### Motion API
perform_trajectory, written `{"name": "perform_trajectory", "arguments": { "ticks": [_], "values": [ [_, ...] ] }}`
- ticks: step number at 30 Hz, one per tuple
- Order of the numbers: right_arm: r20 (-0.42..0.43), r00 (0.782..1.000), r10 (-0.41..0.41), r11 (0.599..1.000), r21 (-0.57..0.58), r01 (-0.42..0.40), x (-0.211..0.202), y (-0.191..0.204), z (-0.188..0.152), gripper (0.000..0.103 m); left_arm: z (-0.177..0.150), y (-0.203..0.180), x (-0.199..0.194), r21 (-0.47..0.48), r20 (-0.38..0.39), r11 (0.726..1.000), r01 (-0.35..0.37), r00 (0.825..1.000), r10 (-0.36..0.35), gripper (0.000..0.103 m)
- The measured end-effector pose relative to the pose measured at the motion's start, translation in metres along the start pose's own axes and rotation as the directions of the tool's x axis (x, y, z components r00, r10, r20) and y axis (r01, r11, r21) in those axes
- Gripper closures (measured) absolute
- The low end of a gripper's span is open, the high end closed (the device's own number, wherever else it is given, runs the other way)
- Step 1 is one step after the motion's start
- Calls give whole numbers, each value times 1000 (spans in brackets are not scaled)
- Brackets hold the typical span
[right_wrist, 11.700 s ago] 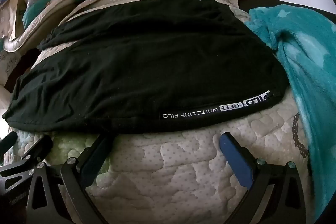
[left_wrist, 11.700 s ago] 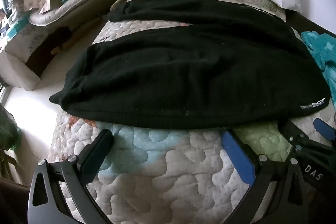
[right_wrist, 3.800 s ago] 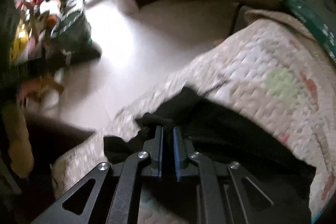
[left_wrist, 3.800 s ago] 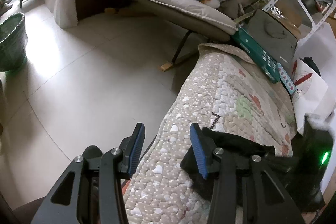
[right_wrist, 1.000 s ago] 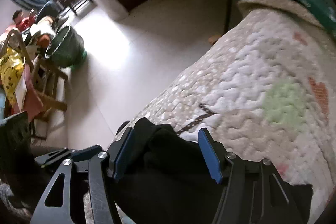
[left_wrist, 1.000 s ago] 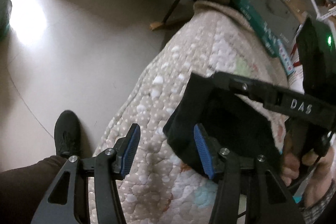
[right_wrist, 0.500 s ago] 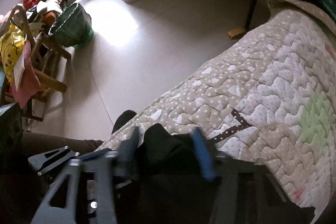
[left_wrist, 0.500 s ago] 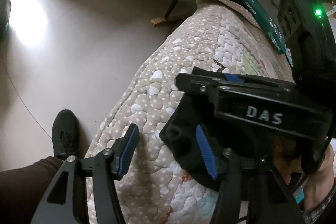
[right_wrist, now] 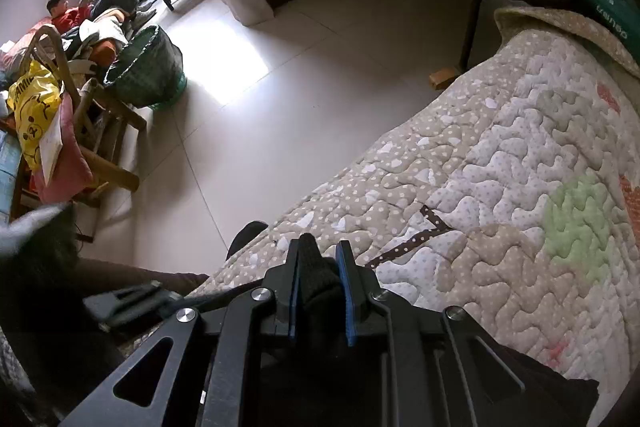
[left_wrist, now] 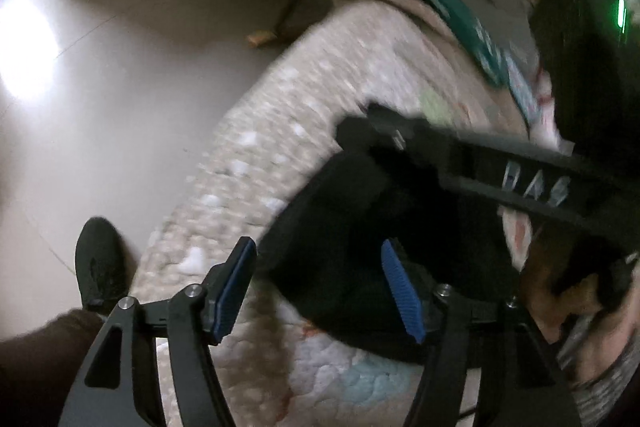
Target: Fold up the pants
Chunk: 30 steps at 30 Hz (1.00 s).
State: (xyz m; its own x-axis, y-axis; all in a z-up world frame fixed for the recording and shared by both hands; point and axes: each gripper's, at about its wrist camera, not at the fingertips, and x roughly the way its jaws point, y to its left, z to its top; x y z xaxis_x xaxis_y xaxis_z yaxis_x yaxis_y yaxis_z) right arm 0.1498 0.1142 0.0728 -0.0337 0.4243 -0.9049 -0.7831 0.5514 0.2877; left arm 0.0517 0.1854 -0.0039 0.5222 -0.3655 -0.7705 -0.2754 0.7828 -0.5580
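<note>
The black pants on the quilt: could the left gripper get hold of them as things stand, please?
Probably yes. The left gripper is open, with the edge of the black pants lying between its fingers on the quilt; the right gripper, shut on them, sits farther along.

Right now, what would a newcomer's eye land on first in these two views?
The right tool shut on a bunch of the black pants, low and central over the quilted mattress cover. In the left wrist view, the left tool stands open at the pants' edge, the picture motion-blurred.
</note>
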Motion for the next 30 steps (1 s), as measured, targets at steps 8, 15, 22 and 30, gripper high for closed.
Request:
{"name": "perform_trajectory", "arguments": {
  "ticks": [8, 15, 22, 30],
  "values": [
    [35, 999, 1, 1000, 23, -2, -18, -2, -8, 85, 1, -19, -2, 96, -28, 995, -9, 1000, 12, 85],
    [163, 987, 1, 997, 71, -13, -87, -19, -26, 85, -7, -62, -42, 171, 43, 984, 45, 998, -53, 86],
    [233, 971, -58, 978, 208, 8, -143, -78, -87, 85, -26, -138, -25, 263, -21, 956, 127, 992, -126, 86],
    [176, 972, -157, 880, 471, 56, -147, -175, -204, 80, -93, -216, 50, 432, -144, 895, 116, 988, -59, 80]
  ]
}}
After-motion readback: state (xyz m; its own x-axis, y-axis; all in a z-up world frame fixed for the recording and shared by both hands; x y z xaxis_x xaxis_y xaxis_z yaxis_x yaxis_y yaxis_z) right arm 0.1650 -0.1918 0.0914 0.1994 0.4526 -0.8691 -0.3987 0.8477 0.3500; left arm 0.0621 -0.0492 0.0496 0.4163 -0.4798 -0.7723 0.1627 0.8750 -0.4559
